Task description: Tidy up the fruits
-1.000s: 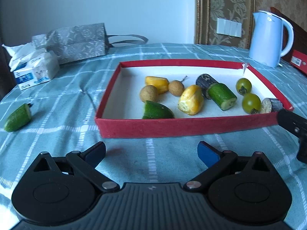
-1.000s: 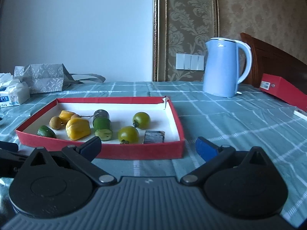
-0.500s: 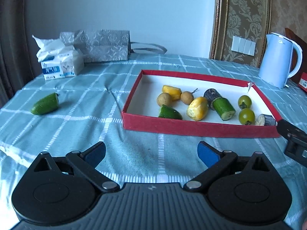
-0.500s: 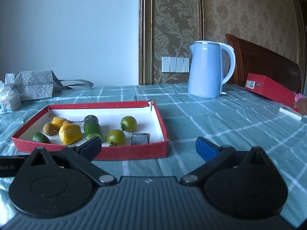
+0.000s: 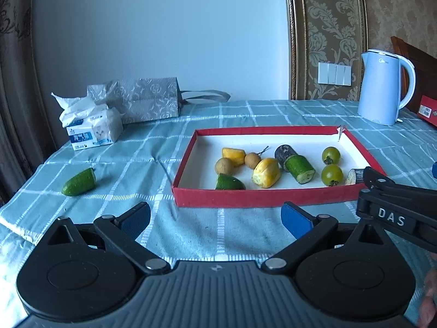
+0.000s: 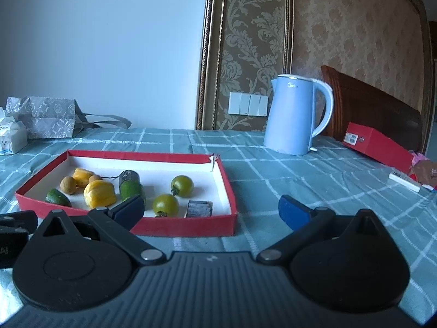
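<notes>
A pale wall and a panel of gold damask wallpaper stand behind a table spread with a teal checked cloth (image 5: 245, 114). On it, toward the middle, sits a shallow red tray (image 5: 262, 197) with a white floor. A light blue kettle (image 6: 296, 114) stands behind the tray's right end, well apart from it, and a grey patterned paper bag (image 5: 147, 104) lies at the far left with a pack of tissues (image 5: 92, 131) just in front of it. A red box (image 6: 378, 146) lies at the right edge of the table beside a dark wooden chair back.

Both tools hang low over the near edge of the cloth, short of the tray. The left gripper (image 5: 215, 217) has its blue-padded fingers spread wide with nothing between them; the right gripper (image 6: 211, 209) is likewise splayed and empty, just beside the tray's near right corner.

Inside the tray lie a cut length of cucumber (image 5: 299, 168) with a dark piece touching its far end, a yellow fruit (image 5: 266, 172), a second yellow chunk (image 5: 233, 156) behind it, a green wedge (image 5: 229, 182) against the near wall, two green tomatoes (image 5: 331, 174) side by side, a dark cut piece (image 6: 199, 209) in the near right corner, and two small brown longans (image 5: 224, 166). One cucumber half (image 5: 79, 182) lies alone on the cloth, well to the left of the tray.
</notes>
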{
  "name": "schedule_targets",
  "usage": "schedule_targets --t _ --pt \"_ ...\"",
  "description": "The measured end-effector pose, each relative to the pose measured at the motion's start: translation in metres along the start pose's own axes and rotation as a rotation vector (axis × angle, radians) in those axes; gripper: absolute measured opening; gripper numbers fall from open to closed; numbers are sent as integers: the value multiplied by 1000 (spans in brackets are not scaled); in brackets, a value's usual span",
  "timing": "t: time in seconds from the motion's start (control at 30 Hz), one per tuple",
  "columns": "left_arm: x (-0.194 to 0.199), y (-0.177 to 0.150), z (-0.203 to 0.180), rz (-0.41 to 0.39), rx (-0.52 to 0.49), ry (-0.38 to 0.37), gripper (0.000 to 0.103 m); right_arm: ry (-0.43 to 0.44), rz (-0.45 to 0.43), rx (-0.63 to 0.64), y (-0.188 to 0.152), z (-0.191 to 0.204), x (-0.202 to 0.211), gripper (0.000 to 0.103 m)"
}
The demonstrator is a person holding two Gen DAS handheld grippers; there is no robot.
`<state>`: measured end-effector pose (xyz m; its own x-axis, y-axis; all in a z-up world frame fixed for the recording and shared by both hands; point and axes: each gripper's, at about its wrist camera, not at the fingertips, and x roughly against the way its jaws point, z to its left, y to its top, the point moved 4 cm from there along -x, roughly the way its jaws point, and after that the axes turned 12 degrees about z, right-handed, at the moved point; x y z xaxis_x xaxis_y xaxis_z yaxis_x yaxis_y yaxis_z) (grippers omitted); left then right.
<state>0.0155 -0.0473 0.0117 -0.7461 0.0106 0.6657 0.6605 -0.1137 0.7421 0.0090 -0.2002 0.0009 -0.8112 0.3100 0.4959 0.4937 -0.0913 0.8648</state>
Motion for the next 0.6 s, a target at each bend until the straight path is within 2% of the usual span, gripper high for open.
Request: schedule_targets --t 0.23,0.43,0.6 --pt "7 -1 -6 -35 -17 20 102 -7 15 3 2 1 -4 103" --pt "11 1 -9 -33 -19 -5 102 -20 9 15 3 4 -2 103" --pt "12 0 -11 -39 -32 9 102 -32 -2 19 3 3 -1 103"
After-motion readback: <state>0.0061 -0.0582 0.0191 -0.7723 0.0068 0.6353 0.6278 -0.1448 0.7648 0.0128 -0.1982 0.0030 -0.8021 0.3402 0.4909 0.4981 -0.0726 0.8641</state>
